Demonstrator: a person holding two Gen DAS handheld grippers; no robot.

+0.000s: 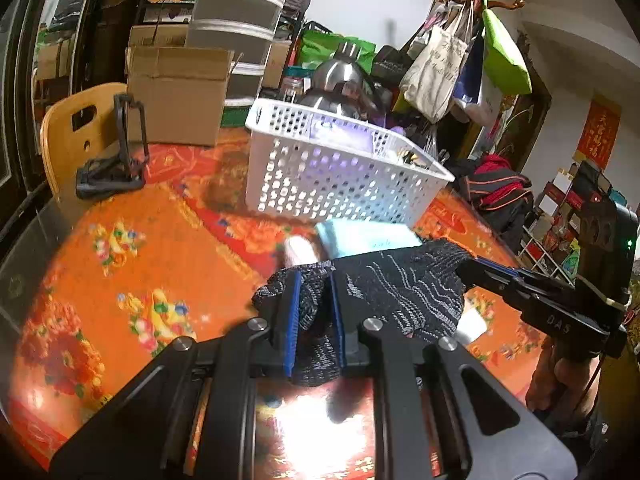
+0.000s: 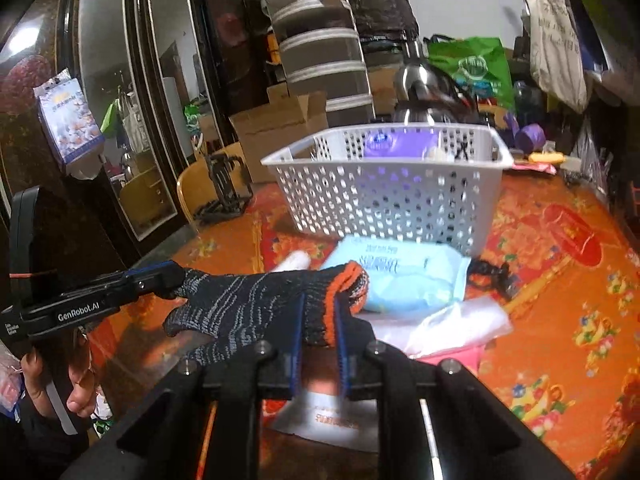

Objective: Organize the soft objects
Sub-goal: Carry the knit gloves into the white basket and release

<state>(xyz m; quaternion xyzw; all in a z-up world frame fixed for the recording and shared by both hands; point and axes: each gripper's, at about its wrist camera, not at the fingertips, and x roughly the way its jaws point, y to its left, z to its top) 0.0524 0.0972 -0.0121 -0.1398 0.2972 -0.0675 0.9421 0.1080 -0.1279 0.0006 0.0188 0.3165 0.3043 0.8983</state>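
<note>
Glove (image 2: pixel 260 304): coarse dark knit cloth, orange cuff, matt. Basket (image 1: pixel 340 176): white perforated plastic, smooth. Counter (image 1: pixel 120 272) cover was glossy, glaring at 6 o'clock. Flask (image 1: pixel 340 76): polished metal. Box (image 1: pixel 176 96): matt cardboard. Pack (image 2: pixel 404 280): shiny blue film.

Basket (image 1: pixel 340 176) contents mostly hidden, perhaps a purple pack (image 2: pixel 400 142) inside.
</note>
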